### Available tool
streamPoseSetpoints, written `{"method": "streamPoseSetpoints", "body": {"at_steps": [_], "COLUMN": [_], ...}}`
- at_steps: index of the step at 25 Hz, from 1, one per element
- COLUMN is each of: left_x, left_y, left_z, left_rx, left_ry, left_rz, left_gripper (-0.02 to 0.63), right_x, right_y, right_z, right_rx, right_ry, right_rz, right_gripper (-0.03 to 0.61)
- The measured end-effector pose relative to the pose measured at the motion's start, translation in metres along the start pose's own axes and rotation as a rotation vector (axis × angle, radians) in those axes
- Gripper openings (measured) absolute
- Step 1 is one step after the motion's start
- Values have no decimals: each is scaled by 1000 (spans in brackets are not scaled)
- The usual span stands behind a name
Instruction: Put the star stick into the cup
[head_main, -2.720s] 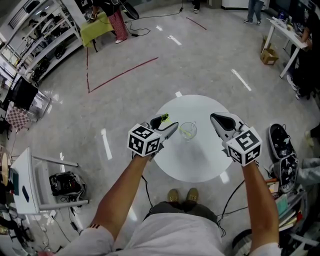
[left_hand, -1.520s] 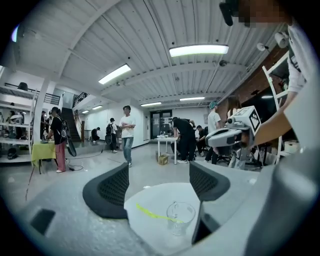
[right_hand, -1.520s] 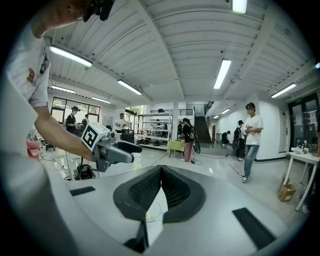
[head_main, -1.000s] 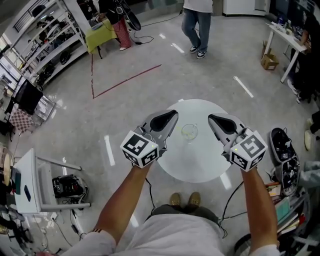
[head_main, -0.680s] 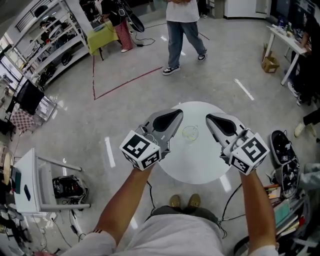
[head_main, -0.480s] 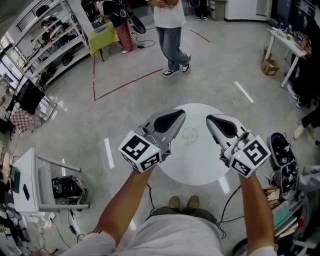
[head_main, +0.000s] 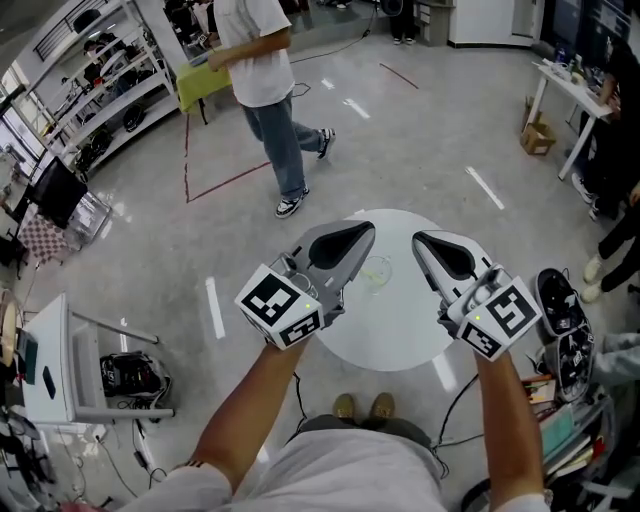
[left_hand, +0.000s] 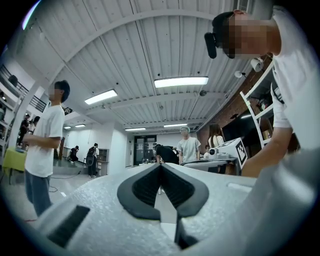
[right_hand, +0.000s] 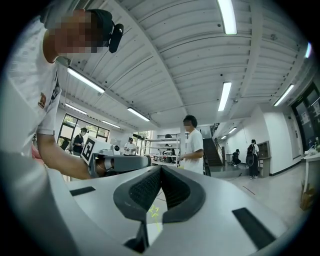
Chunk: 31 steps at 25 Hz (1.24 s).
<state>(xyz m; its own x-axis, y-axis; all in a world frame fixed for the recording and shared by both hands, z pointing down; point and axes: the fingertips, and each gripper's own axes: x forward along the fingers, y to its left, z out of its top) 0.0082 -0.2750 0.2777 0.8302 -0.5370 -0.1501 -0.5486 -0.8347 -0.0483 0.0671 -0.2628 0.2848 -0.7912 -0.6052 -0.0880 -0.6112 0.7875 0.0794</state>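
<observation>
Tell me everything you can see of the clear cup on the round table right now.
The clear cup is small, round and transparent; it looks like thin plastic or glass. It stands upright on the round white table, on the half of the top farther from the person. A thin pale yellow-green star stick shows faintly inside it. In the head view the left claw overlaps the cup's left edge, so that side is hidden. Whether they touch cannot be told.

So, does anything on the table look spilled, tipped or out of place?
Nothing stands out. The cup stands upright on the white table with the star stick in it, nothing spilled. The left tongs and the right tongs are shut and empty.
</observation>
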Motion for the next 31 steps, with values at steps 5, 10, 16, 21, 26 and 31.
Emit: {"method": "streamPoseSetpoints", "body": {"at_steps": [5,10,16,21,26,31], "left_x": [4,5,9,9,9,5], "left_y": [-4,-5,-7,-8,-8,-9], "left_z": [-2,-3,-4,-3,-5,-6], "left_rx": [-9,-7,-1,-10,-9,-1], "left_ry": [3,6,12,10,9,9], "left_rz": [4,1,-9,-3,-4,-14], "left_gripper": [14,15,14,14,15,15], "right_x": [-6,-7,-9,-11,-12,-11], "right_y": [-5,-4,-7,-6,-6,-2], "right_z": [-1,-3,-2,-1,-4,-5], "right_rx": [-1,-13,-15,-16,-17,-19], "right_ry": [1,13,10,11,13,15], "right_rz": [-10,-14,-16,-16,-20,-21], "right_gripper": [11,11,11,11,11,11]}}
